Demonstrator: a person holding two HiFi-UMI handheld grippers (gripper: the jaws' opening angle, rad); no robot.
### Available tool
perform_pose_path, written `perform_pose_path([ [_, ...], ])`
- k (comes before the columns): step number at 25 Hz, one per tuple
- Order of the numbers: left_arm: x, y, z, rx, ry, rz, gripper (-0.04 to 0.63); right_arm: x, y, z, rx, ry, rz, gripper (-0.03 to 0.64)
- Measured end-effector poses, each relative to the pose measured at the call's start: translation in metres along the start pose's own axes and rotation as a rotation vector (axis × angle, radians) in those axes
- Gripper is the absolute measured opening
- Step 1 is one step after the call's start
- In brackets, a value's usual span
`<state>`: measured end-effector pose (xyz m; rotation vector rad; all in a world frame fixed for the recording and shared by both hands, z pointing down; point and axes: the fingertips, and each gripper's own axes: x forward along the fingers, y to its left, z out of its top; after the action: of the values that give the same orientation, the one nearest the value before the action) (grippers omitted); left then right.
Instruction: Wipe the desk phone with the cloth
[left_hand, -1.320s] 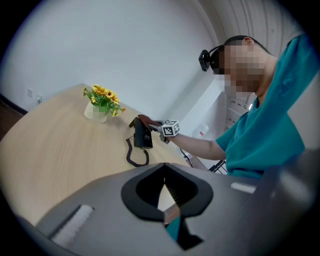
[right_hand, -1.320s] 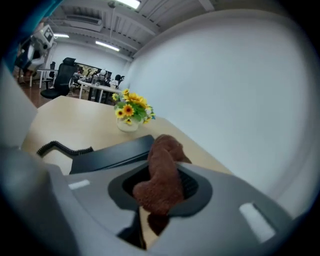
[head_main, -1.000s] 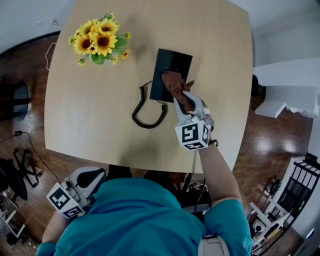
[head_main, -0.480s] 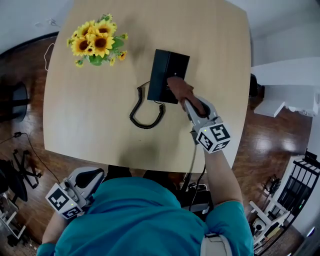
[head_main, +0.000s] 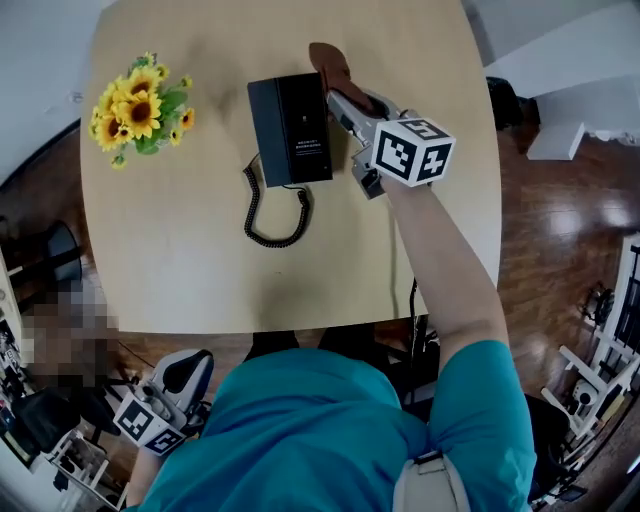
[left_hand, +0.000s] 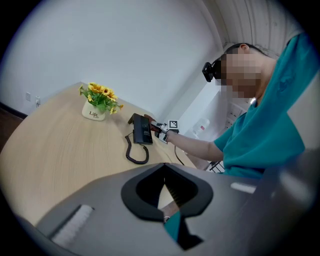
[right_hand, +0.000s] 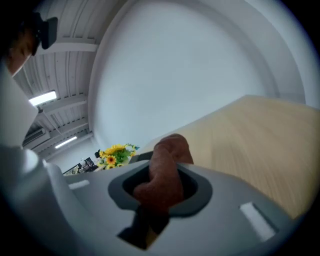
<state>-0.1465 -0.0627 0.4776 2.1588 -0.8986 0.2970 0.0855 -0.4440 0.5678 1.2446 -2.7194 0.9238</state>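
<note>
The black desk phone (head_main: 291, 128) lies on the wooden table (head_main: 180, 240), its coiled cord (head_main: 268, 216) looping toward me. My right gripper (head_main: 338, 92) is shut on the brown cloth (head_main: 330, 66), which sticks up at the phone's far right corner. In the right gripper view the cloth (right_hand: 167, 167) fills the gap between the jaws. My left gripper (head_main: 160, 405) hangs low by my body, off the table, jaws shut with nothing in them. From the left gripper view the phone (left_hand: 141, 128) is far off.
A pot of sunflowers (head_main: 138, 112) stands at the table's far left, apart from the phone. The table's right edge (head_main: 492, 200) runs close beside my right arm. Dark wood floor and equipment surround the table.
My right gripper has carried the cloth from the phone's near right side up to its far right corner. My head has shifted, so the whole view has turned. The left gripper stays low.
</note>
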Motion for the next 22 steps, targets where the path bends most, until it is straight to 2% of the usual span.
perform_pose_path([
  [6,0.012,-0.01,0.001,0.03,0.045,-0.022,0.006,-0.033,0.015,-0.058,-0.111,0.11,-0.002,0.086],
  [9,0.019,-0.013,0.002,0.041,0.059,-0.033,0.006,-0.057,0.03,-0.084,-0.22,0.164,-0.008,0.086],
  [12,0.024,-0.016,0.003,0.05,0.068,-0.043,0.006,-0.084,0.053,-0.115,-0.398,0.257,0.0,0.086],
  [14,0.026,-0.017,0.003,0.052,0.072,-0.048,0.006,-0.101,0.072,-0.133,-0.529,0.321,0.026,0.086],
  [17,0.026,-0.017,0.002,0.048,0.073,-0.049,0.006,-0.121,0.102,-0.153,-0.669,0.405,0.105,0.086],
  [20,0.027,-0.017,0.002,0.046,0.075,-0.054,0.006,-0.114,0.129,-0.167,-0.773,0.462,0.193,0.087],
  [22,0.029,-0.018,0.002,0.052,0.075,-0.055,0.006,-0.095,0.127,-0.165,-0.803,0.484,0.182,0.087],
])
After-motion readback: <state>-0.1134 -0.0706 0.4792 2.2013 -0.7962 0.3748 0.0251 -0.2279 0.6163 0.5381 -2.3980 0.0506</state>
